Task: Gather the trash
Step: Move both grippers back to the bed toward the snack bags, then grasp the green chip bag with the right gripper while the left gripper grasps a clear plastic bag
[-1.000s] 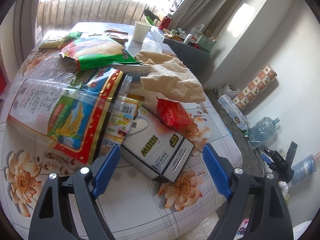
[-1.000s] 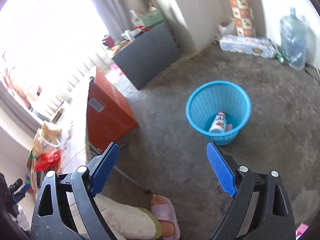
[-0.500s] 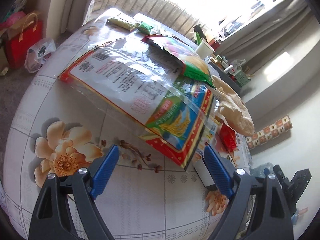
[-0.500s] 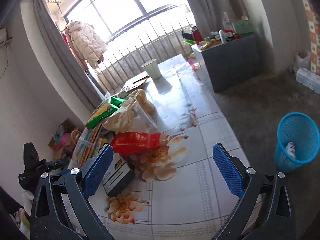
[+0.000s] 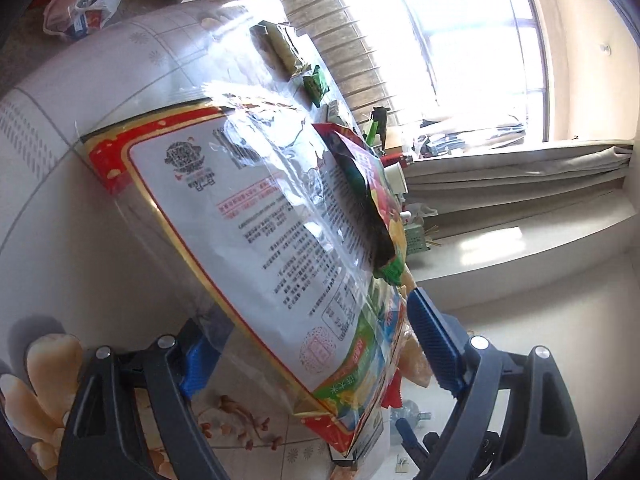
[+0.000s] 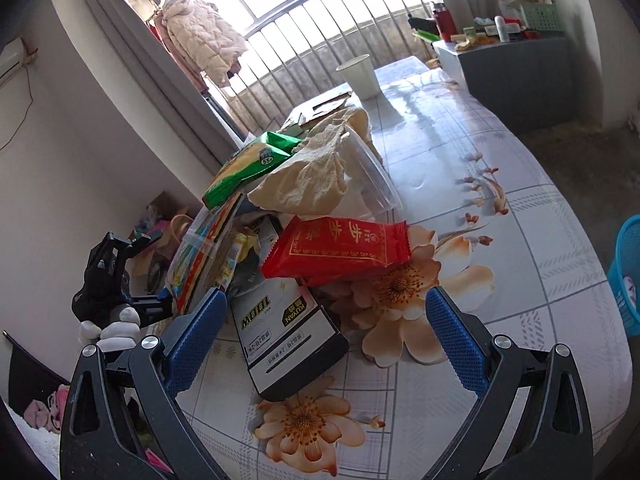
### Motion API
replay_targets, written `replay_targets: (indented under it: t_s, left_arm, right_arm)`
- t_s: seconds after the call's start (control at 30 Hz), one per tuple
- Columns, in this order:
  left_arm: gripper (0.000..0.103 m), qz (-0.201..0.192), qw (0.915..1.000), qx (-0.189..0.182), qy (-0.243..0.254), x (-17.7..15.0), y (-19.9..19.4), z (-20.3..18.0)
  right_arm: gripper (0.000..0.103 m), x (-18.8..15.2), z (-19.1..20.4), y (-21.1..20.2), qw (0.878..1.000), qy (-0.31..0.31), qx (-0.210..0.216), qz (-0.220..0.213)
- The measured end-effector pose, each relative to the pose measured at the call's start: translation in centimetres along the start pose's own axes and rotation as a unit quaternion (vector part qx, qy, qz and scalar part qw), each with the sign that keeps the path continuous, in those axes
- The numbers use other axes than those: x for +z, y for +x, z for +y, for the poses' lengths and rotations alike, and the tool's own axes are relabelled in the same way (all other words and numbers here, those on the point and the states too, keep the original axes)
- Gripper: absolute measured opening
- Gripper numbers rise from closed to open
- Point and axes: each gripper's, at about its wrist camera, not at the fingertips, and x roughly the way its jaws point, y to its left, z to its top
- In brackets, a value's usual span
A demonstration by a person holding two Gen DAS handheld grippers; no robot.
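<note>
- The left gripper [image 5: 308,344] is standing spread wide and just starting to narrow, with the near corner of a large clear plastic rice bag [image 5: 280,232] lying between its blue pads; whether the pads are touching the bag cannot be told.
- The rice bag is showing a white panel of printed text, a red and gold border and a green band at the near end, and it is lying flat on the flower-patterned surface [image 5: 100,240].
- A torn red and green snack bag [image 5: 376,200] is resting on the rice bag's far edge.
- The right gripper [image 6: 326,336] is hovering spread wide and pinching nothing, above a black and white box marked 100W [image 6: 288,336].
- A red foil packet [image 6: 340,244] is lying on the box's far end, with a crumpled beige paper [image 6: 308,176] and a green packet [image 6: 248,164] piled behind.
- A blue mesh waste basket [image 6: 626,276] is standing on the floor beside the surface, at the right edge.
</note>
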Motion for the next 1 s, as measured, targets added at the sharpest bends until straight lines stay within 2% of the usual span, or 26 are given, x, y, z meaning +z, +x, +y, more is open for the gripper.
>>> replay_targets:
  t_s: [0.1,0.17,0.23,0.27,0.33,0.43,0.6,0.73,0.83,0.93,1.0]
  left_arm:
    - [0.074,0.003,1.0,-0.009,-0.002,-0.6,0.4,0.2]
    - [0.066,0.006,1.0,0.003,0.0,-0.8,0.6,0.2]
    - [0.054,0.007,1.0,0.006,0.001,-1.1,0.5,0.3]
    - [0.052,0.005,1.0,0.005,0.001,-1.2,0.3,0.4]
    - [0.038,0.0,1.0,0.0,0.007,-1.5,-0.2,0.3]
    - [0.026,-0.005,0.9998,-0.01,0.018,-1.7,-1.0,0.3]
    - [0.015,0.001,0.9993,-0.034,0.015,-2.1,-2.2,0.9]
    - [0.013,0.009,0.9993,-0.031,0.019,-2.2,-2.9,1.0]
    - [0.013,0.009,0.9992,-0.016,0.036,-2.1,-3.3,0.7]
    - [0.013,0.009,0.9986,-0.002,0.052,-2.2,-3.3,0.2]
    - [0.013,0.01,0.9978,0.011,0.064,-2.3,-3.1,-0.1]
  right_arm:
    - [0.096,0.1,0.2,0.5,1.0,0.003,0.002,0.003]
    - [0.096,0.1,0.3,0.5,1.0,0.005,0.002,0.003]
    - [0.096,0.3,0.6,0.7,1.0,0.005,0.001,0.002]
    - [0.096,0.3,0.7,0.6,1.0,0.004,0.0,0.0]
    - [0.096,0.5,0.9,0.3,1.0,0.004,0.001,-0.003]
    - [0.096,1.0,1.2,-0.3,1.0,0.0,0.0,-0.009]
    - [0.095,3.0,1.8,-1.2,1.0,-0.008,0.008,-0.021]
    - [0.095,7.2,3.5,-0.8,0.999,-0.04,0.019,-0.021]
    - [0.095,12.1,5.4,1.7,0.997,-0.06,0.036,0.019]
    - [0.095,16.8,7.1,6.9,0.993,-0.043,0.067,0.092]
    - [0.095,19.5,8.4,11.0,0.985,-0.047,0.092,0.141]
